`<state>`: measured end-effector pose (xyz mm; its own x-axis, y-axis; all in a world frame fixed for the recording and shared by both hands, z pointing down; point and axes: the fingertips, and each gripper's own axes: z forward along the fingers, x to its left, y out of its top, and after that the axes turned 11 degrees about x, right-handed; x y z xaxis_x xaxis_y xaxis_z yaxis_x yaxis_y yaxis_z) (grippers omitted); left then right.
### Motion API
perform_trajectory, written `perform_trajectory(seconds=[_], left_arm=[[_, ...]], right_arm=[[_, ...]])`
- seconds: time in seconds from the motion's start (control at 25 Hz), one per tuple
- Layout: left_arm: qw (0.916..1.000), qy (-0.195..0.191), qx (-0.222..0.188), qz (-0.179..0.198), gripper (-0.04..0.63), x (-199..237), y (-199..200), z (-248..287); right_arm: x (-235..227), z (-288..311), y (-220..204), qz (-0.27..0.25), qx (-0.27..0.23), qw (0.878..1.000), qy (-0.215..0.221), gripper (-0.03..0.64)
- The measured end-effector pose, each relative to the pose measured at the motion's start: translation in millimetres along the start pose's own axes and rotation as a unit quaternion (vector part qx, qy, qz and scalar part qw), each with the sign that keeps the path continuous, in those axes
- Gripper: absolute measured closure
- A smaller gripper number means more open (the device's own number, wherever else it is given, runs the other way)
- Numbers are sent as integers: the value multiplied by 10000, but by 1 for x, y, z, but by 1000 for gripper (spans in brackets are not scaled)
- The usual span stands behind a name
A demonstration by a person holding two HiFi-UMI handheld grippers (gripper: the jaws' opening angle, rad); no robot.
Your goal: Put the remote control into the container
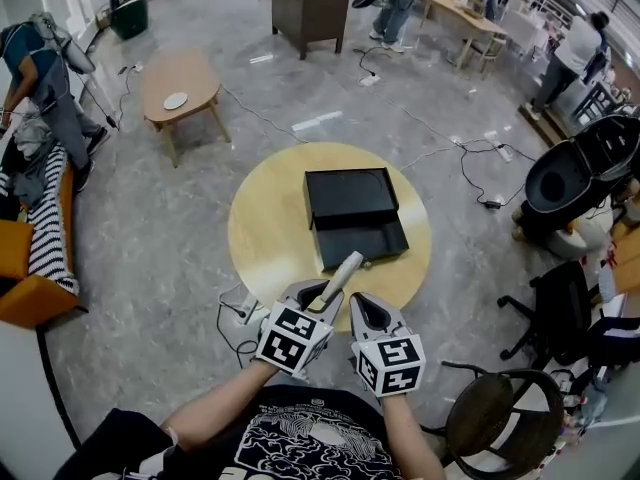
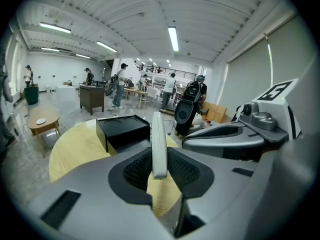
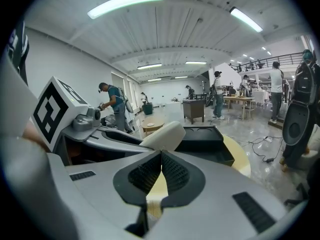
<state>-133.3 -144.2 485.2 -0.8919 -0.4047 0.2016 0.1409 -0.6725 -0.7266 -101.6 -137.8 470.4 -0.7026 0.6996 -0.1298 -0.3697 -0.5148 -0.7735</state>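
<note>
Bright even light from ceiling strip lights (image 2: 172,38), soft shadows, glare on floor (image 1: 318,120), fisheye bending, dark corners

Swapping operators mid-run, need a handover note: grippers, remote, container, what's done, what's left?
Left gripper: shut on the remote control, which sticks out past the jaws toward the container.
Right gripper: shut, empty, beside the left one.
Container: black, on the round table; its near section looks open and empty.
Done: remote is in hand, off the table.
Left: carry it forward, set it in the container, release.
</note>
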Motion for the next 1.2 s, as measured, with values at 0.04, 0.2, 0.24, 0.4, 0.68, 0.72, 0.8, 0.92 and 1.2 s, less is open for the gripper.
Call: perform_trajectory(seconds=[0.04,0.2,0.24,0.4,0.68,0.72,0.8,0.92,1.2], left_arm=[[10000,-9,21,7,495,1,1,1],[9999,8,119,56,495,10,6,14],[9999,26,133,68,495,12,9,19],[9997,123,189,97,495,19,25,44],[9989,323,325,60,495,24,43,80],[9988,340,356,68,495,24,45,85],[9985,365,411,85,495,24,50,95],[9978,407,509,114,495,26,54,109],[9956,453,779,254,495,30,55,138]], right_arm=[[-2,2,1,13,2,10000,-3,594],[-12,13,10,44,-43,10000,39,594],[-17,17,12,34,-51,10000,57,594],[-42,28,21,-54,-64,9999,140,594],[-81,41,30,-190,-29,9992,342,594],[-86,43,31,-197,-17,9991,362,594],[-97,46,34,-210,1,9990,391,594],[-109,51,37,-236,15,9988,425,594],[-133,61,37,-195,38,9989,422,594]])
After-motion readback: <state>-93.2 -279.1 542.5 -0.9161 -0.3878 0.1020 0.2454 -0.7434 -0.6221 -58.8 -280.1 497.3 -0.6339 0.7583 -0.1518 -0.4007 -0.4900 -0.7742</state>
